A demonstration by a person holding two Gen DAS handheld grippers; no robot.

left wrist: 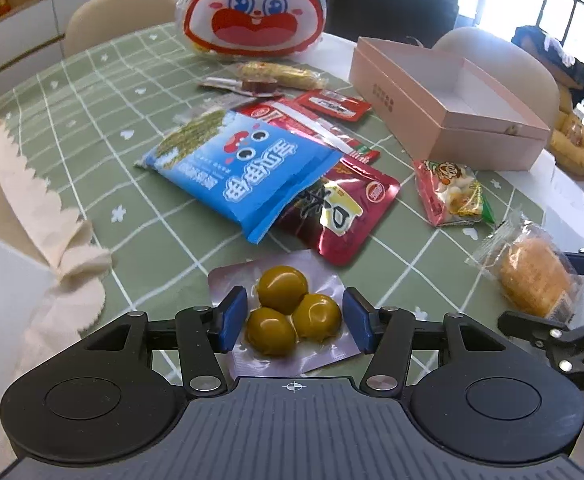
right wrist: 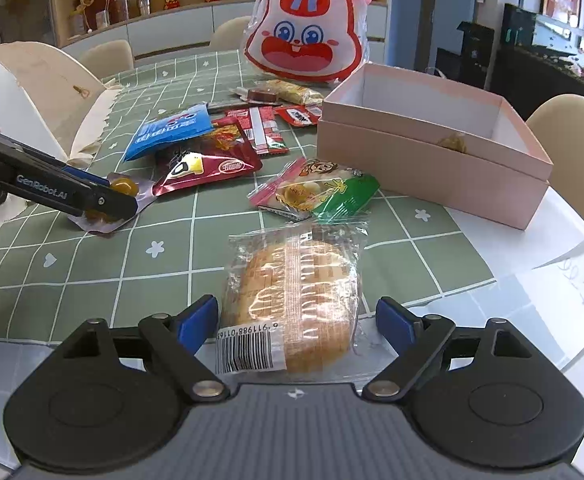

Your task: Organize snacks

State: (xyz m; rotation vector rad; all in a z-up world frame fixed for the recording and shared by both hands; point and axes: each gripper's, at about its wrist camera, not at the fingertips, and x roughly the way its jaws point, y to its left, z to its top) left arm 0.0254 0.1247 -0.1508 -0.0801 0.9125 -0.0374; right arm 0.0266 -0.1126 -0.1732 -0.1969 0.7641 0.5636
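My left gripper (left wrist: 296,314) stands open low over a clear vacuum pack of three olive-green balls (left wrist: 292,322), which lies on the green checked cloth between the blue pads (left wrist: 234,318) with a gap on each side. From the right wrist view the left gripper's fingers (right wrist: 104,196) hide part of that pack (right wrist: 126,186). My right gripper (right wrist: 296,322) is open around a bun in a clear wrapper (right wrist: 296,300); neither pad touches it. An open pink box (right wrist: 432,160) holds one small golden item at its far side.
Loose on the cloth lie a blue packet (left wrist: 244,168), a dark red pouch (left wrist: 344,208), a red-green packet (right wrist: 320,194) and small red sachets (right wrist: 268,128). A rabbit-face bag (right wrist: 306,32) stands at the back. A white paper carton (right wrist: 24,100) stands left. Chairs ring the table.
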